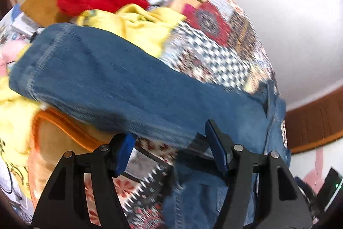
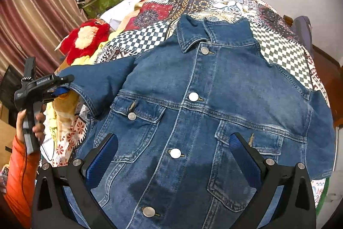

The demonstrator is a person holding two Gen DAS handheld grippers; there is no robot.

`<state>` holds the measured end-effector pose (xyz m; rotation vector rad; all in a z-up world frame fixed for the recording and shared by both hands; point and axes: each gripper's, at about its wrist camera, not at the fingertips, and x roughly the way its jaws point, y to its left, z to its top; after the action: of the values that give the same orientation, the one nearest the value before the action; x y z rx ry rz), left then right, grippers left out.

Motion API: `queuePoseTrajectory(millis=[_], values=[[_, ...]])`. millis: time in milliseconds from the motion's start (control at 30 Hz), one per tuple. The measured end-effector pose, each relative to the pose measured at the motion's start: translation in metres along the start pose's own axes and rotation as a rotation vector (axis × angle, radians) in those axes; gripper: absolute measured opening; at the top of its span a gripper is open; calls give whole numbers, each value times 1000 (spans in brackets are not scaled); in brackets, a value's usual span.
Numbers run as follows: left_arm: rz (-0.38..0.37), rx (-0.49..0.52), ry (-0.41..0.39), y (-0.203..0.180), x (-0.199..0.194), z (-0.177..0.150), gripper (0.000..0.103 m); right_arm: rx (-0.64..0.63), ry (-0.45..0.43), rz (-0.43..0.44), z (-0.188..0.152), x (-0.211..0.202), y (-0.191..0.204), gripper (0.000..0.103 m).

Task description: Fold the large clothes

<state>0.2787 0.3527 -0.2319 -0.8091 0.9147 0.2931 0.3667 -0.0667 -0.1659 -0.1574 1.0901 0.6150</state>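
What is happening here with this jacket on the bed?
A person with a gripper in each hand is folding a denim jacket, which lies face up and buttoned on a patchwork bedspread. The left gripper is at the end of the outstretched sleeve; its jaws are open, not pressing on the denim. The right gripper hangs open above the jacket's front, holding nothing. No fold is visible yet; the other sleeve is mostly out of view.

Buttoned denim jacket (image 2: pixel 203 100) on patchwork bedspread (image 2: pixel 150 35)
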Motion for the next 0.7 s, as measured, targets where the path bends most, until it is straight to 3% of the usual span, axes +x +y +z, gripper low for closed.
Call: queuePoseTrajectory(millis=[67, 133, 167, 200, 367, 467, 567, 700], values=[[25, -4, -15, 7, 0, 6, 53, -1, -2, -12, -1, -2, -2, 103], [82, 2, -24, 8, 2, 10, 36, 2, -1, -27, -3, -2, -6, 103], [118, 10, -30, 7, 3, 12, 21, 5, 0, -30, -4, -2, -9, 103], [139, 25, -37, 4, 2, 13, 17, 9, 1, -33, -4, -2, -11, 103], [193, 166, -166, -45, -25, 12, 13, 41, -9, -41, -9, -7, -29, 103], [142, 241, -229, -91, -46, 13, 12, 65, -20, -52, -11, -10, -41, 103], [99, 380, -284, -151, -60, 2, 12, 111, -42, -42, -13, -18, -56, 103], [-1, 521, -255, -219, -53, -24, 12, 160, -66, -40, -16, -28, -76, 103]])
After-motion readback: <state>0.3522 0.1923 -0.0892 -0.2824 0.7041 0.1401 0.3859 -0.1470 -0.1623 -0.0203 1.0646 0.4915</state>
